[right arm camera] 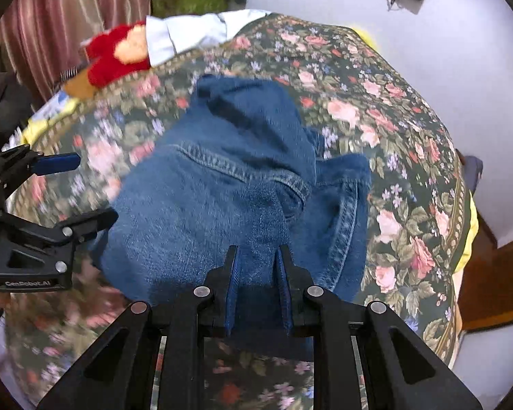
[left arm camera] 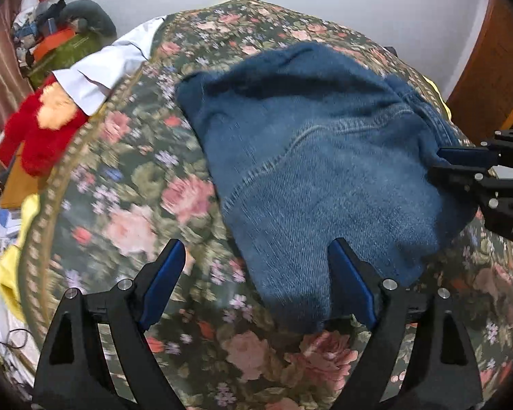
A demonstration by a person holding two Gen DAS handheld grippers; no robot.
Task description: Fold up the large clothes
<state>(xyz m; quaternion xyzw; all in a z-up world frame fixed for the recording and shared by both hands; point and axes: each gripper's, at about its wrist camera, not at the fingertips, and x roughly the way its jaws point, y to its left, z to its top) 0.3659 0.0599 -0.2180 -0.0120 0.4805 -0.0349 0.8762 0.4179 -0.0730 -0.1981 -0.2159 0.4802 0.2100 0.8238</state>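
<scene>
A pair of blue jeans (left arm camera: 325, 167) lies folded in a bundle on the floral bedspread (left arm camera: 126, 184); it also shows in the right wrist view (right arm camera: 229, 184). My left gripper (left arm camera: 256, 256) is open and empty, its right finger over the near edge of the jeans. It also shows at the left of the right wrist view (right arm camera: 92, 188), open. My right gripper (right arm camera: 256, 256) is shut on the near edge of the jeans. It shows at the right of the left wrist view (left arm camera: 437, 160), gripping the denim.
A red and yellow plush toy (left arm camera: 41, 126) and a white shirt (left arm camera: 109, 68) lie at the bed's far left edge. A cluttered pile (left arm camera: 58, 30) stands beyond them by a curtain. A wooden door (left arm camera: 492, 78) is at the right. A white wall is behind the bed.
</scene>
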